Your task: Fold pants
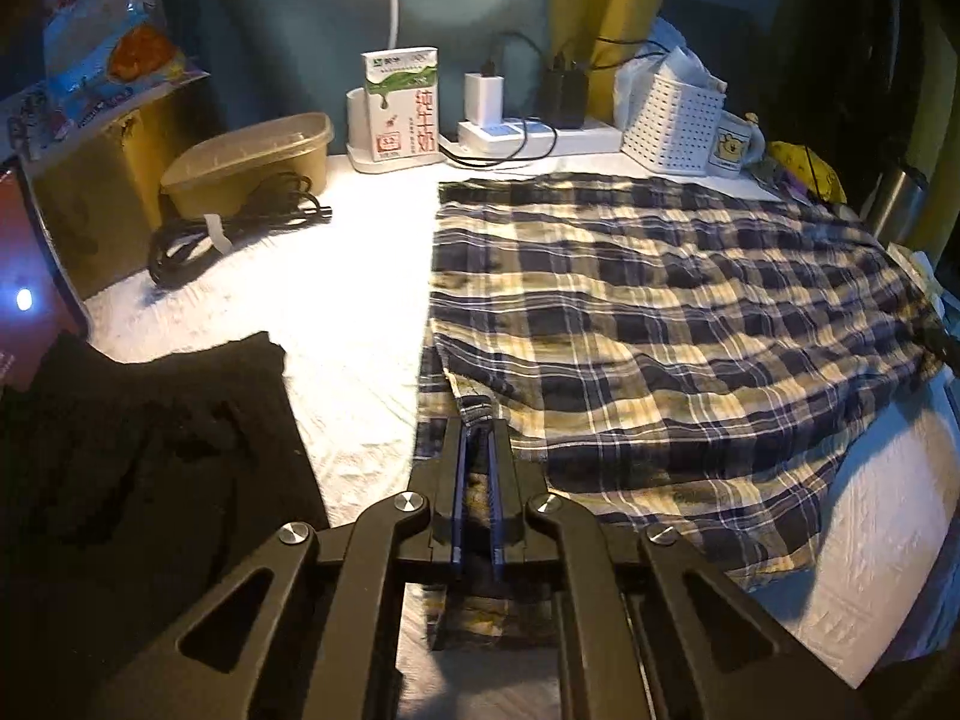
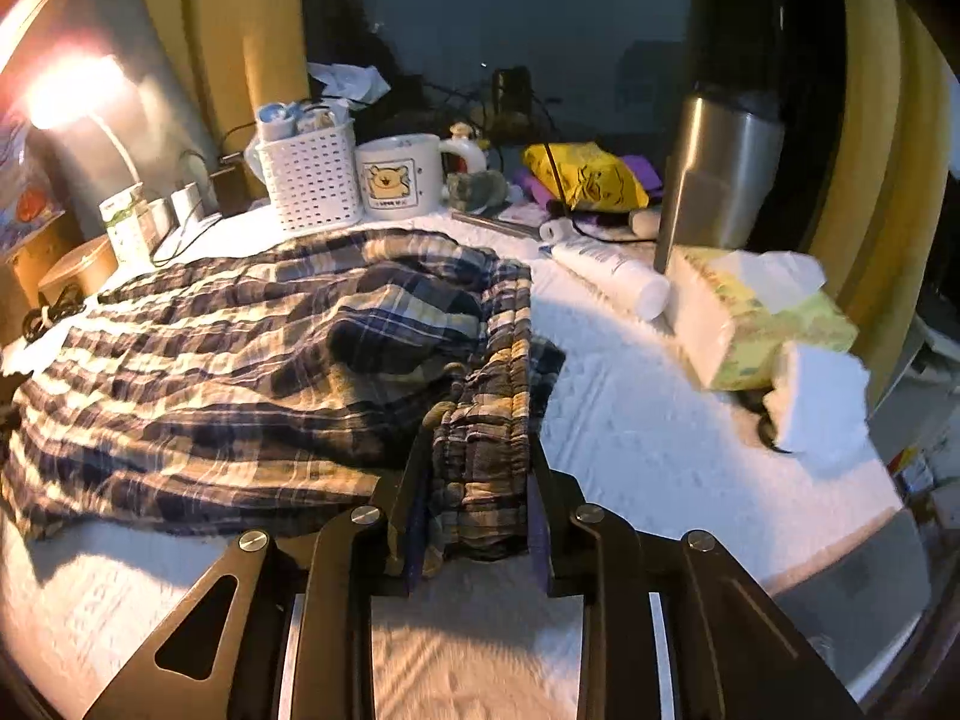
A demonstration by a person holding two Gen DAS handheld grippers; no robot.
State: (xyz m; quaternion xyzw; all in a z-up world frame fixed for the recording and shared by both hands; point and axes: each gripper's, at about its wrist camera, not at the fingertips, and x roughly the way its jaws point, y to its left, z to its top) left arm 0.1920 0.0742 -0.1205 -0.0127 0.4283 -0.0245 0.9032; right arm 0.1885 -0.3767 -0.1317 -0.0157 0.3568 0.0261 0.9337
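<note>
partly hidden plaid pants (image 1: 660,324) hem, left tongs (image 1: 478,429) clamped, right tongs (image 2: 477,450) gripping waistband

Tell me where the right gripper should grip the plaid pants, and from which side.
Grip the gathered waistband, coming in low from the near table edge. It bunches into a thick ridge facing that side, and the right gripper already straddles it. The left gripper pinches a cuff of the plaid pants.

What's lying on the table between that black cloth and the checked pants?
Nothing: in the left wrist view, only bare white table cover separates the black folded cloth from the navy-and-cream plaid pants.
</note>
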